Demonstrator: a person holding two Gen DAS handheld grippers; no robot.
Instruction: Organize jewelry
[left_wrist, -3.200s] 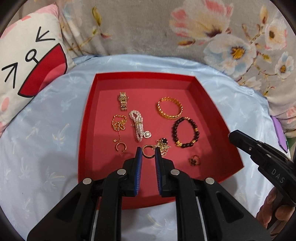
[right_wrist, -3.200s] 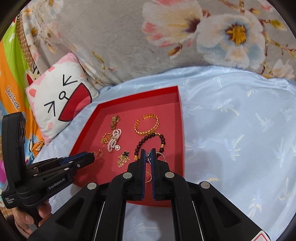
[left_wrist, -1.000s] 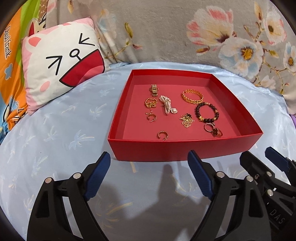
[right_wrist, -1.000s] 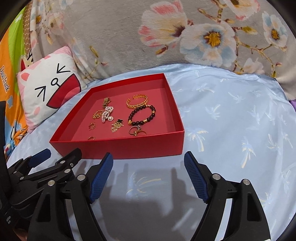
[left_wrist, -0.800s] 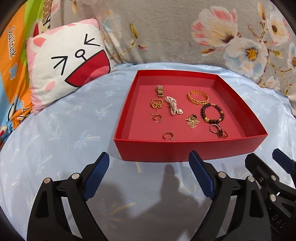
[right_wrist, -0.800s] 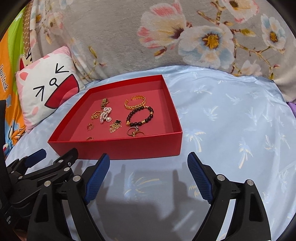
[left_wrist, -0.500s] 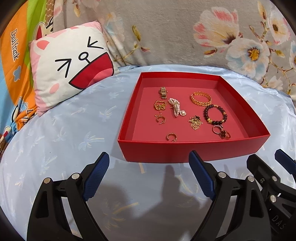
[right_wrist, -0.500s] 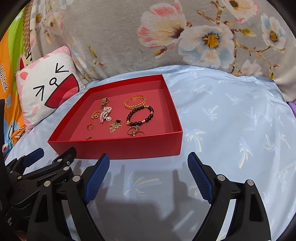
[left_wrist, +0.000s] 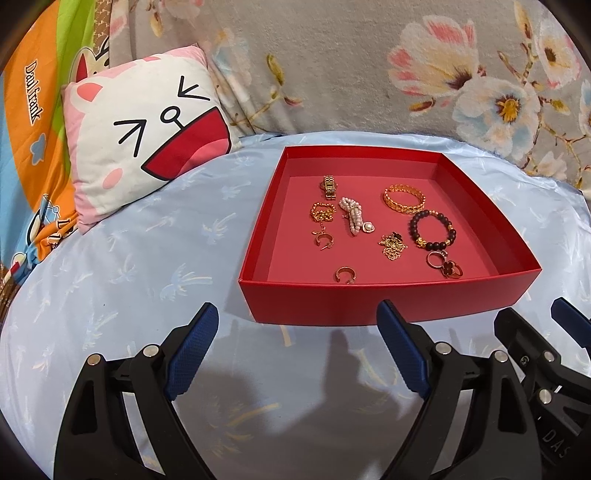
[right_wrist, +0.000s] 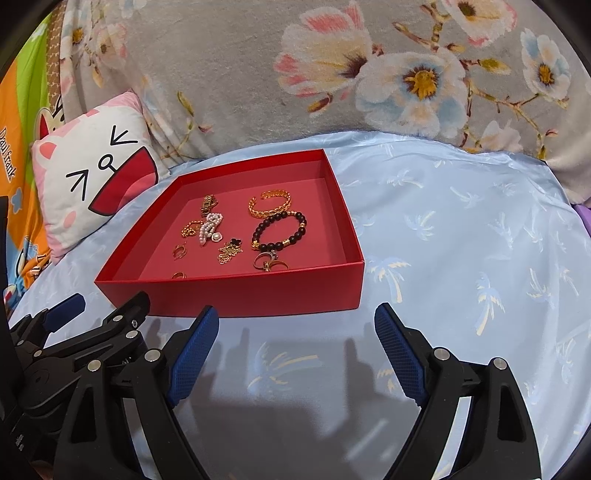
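Note:
A red tray (left_wrist: 388, 302) (right_wrist: 236, 295) sits on a light blue satin cloth. It holds a gold bangle (left_wrist: 403, 198), a dark bead bracelet (left_wrist: 432, 229), a pearl piece (left_wrist: 354, 218), a gold chain (left_wrist: 392, 245), a small watch (left_wrist: 328, 185) and several gold rings, one near the front wall (left_wrist: 345, 274). My left gripper (left_wrist: 297, 349) is open and empty, in front of the tray's near wall. My right gripper (right_wrist: 295, 345) is open and empty, in front of the tray's near right corner.
A white and pink cartoon pillow (left_wrist: 144, 129) leans at the back left. A grey floral blanket (left_wrist: 369, 62) rises behind the tray. The blue cloth (right_wrist: 461, 240) spreads to the right of the tray. The right gripper shows at the left wrist view's lower right (left_wrist: 546, 354).
Both grippers were shut over the tray's jewelry 3.2 s ago; they have since opened and pulled back before the tray. In the last second they have barely moved.

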